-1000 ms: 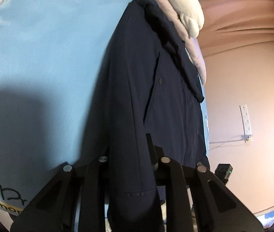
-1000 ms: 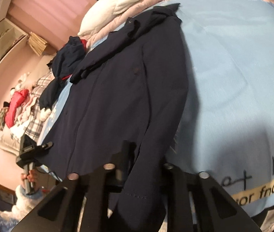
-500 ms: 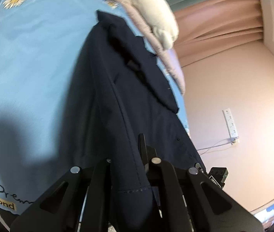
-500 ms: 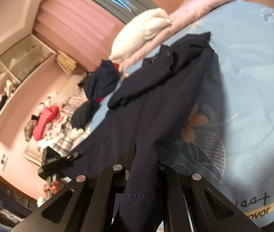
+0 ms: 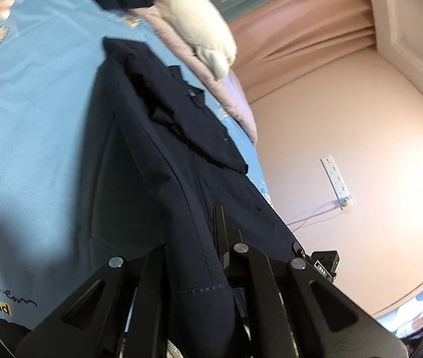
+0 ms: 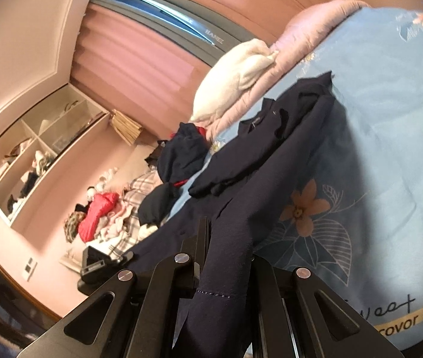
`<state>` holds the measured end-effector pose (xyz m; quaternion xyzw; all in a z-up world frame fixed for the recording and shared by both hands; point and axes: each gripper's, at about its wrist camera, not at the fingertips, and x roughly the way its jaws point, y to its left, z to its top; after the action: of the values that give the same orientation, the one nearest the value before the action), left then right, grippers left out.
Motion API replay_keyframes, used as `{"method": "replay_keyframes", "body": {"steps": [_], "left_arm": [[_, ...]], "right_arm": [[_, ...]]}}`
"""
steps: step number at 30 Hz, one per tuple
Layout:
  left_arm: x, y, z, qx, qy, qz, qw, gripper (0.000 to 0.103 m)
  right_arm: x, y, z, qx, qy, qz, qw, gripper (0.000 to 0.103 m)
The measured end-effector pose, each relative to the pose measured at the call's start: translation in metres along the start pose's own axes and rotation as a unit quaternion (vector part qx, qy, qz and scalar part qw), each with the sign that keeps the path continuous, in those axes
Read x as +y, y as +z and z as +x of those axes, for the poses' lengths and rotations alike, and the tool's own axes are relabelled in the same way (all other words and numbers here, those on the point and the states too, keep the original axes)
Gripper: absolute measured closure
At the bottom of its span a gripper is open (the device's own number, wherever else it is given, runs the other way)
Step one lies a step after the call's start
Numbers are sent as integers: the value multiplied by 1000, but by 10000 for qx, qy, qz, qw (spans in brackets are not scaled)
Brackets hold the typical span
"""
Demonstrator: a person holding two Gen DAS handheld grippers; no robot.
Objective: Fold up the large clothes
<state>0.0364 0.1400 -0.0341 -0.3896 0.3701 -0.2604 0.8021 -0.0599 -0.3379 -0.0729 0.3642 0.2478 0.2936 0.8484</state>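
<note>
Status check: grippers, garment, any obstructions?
Left gripper and right gripper both shut on the navy shirt's hem. Rest of the shirt lies on the bed. Nothing in the way.

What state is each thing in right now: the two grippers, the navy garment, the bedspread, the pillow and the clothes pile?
Left gripper: shut on the navy garment's hem.
Right gripper: shut on the same hem.
Navy garment: near edge lifted, far part lying on the bed, sleeve folded across.
Blue bedspread: spread flat.
White pillow: resting on the pink quilt.
Clothes pile: unfolded, heaped.
</note>
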Motion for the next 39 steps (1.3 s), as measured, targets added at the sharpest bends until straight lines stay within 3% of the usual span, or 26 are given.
{"method": "replay_keyframes", "body": {"steps": [8,15,26,29,33,39], "left_arm": [[-51,-12,-22,-131,-284,722,9969,100],[-85,-23,-46,-368,-714,1161,9900,100],[-125,-20,-90,-871,-1220,1627,9752,98],[-123,-14,-92,-979,-1211,1619,9744,97],[-106,-7,-84,-974,-1170,1318,9795,97],[-79,14,-59,-1026,-770,808,9884,94]], "right_arm": [[33,4,-29,-360,174,-572,9976,95],[54,7,-49,-752,592,-966,9907,95],[98,11,-74,-1279,1298,-2002,9627,95],[93,17,-73,-1352,1284,-2020,9615,94],[73,26,-62,-1354,1133,-1713,9693,94],[43,40,-43,-1320,730,-1158,9818,94]]}}
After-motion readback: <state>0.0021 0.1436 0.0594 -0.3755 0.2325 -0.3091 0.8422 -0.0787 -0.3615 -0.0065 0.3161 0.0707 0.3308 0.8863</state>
